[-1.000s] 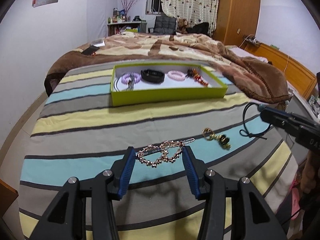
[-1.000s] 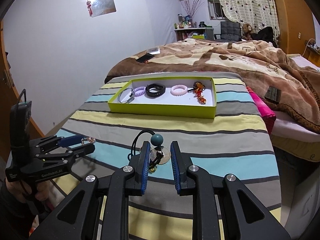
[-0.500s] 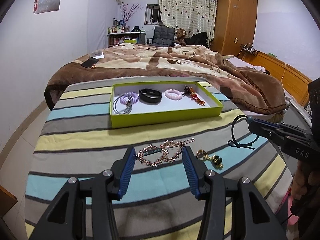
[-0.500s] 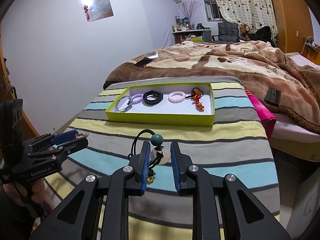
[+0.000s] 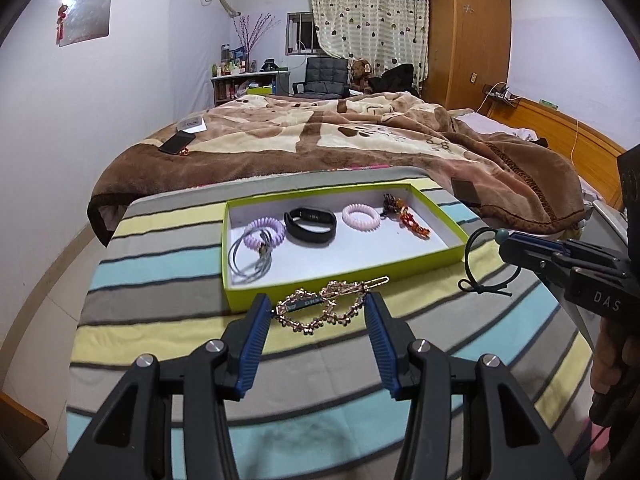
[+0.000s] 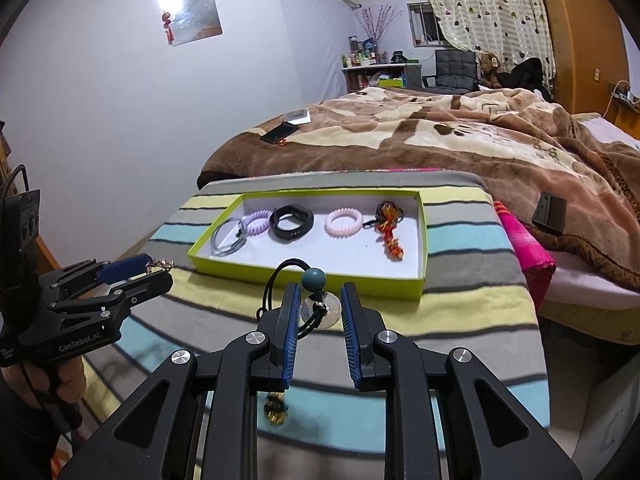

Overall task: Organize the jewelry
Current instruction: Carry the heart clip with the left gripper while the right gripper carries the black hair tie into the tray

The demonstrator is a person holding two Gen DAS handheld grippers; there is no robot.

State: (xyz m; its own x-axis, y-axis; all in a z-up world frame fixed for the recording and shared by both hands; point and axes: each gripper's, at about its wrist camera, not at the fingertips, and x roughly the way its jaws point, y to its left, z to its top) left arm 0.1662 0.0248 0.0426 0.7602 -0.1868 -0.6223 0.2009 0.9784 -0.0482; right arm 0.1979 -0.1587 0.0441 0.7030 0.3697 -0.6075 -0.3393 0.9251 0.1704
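My left gripper is shut on a gold heart-shaped hair clip, held above the striped cloth just before the green tray. My right gripper is shut on a black cord hair tie with a teal bead and a clear disc, close to the tray's near wall. The tray holds a grey ring, a lilac coil tie, a black band, a pink coil tie and a red-orange charm. The right gripper also shows in the left wrist view.
A small gold and dark ornament lies on the striped cloth below my right gripper. A brown blanket covers the bed behind the tray, with a phone on it. A pink cloth hangs at the right edge.
Both grippers have risen and moved forward toward the tray with their items held. The gold ornament has passed out of the left wrist view.
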